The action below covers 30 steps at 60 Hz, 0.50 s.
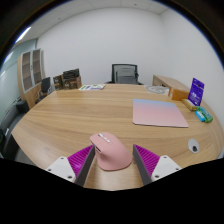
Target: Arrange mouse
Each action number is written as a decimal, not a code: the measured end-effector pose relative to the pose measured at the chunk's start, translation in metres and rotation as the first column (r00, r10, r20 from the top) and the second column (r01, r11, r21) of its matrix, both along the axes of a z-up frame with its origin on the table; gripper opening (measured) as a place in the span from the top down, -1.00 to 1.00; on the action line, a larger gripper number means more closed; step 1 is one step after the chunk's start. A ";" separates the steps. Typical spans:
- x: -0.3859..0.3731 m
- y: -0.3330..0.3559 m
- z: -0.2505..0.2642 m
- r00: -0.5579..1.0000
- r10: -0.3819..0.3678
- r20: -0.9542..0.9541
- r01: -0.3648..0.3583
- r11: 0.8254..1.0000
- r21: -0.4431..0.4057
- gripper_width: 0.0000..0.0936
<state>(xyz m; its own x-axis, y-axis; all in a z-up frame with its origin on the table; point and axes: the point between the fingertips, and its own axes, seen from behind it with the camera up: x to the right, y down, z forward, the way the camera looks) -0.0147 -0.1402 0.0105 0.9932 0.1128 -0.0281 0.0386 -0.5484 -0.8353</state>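
The gripper (112, 160) has its jaws spread apart, and the pink mouse (108, 150) sits between them on the bench (70, 120). The left pad (82, 160) and the right pad (147, 160) flank it; a sliver of wood seems to show at each side, so the jaws look released around the mouse rather than pressing on it, though the left gap is very thin and hard to judge. The mouse rests on its own weight at the near edge of the bench. Its long axis appears to run roughly near-to-far, along the fingers, with the rounded body a little left of the midline, closer to the left finger than the right.

Farther out and to the right lies a pale pink mat (159, 112), flat on the wood, well apart from the mouse. If the mouse is meant for that mat, the move is far and to the right, after the jaws close across its narrow width.

Beyond the mat stand a purple card (197, 90) and a teal object (204, 115); an office chair (123, 73) stands at the far side.
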 end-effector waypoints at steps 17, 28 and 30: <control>0.008 0.050 -0.004 0.999 0.040 0.001 -0.040 0.999 -0.001 -0.68; 0.011 0.067 -0.008 0.998 0.051 -0.042 -0.052 0.998 -0.019 -0.27; 0.014 0.069 -0.008 0.998 0.041 -0.045 -0.042 0.999 -0.015 -0.25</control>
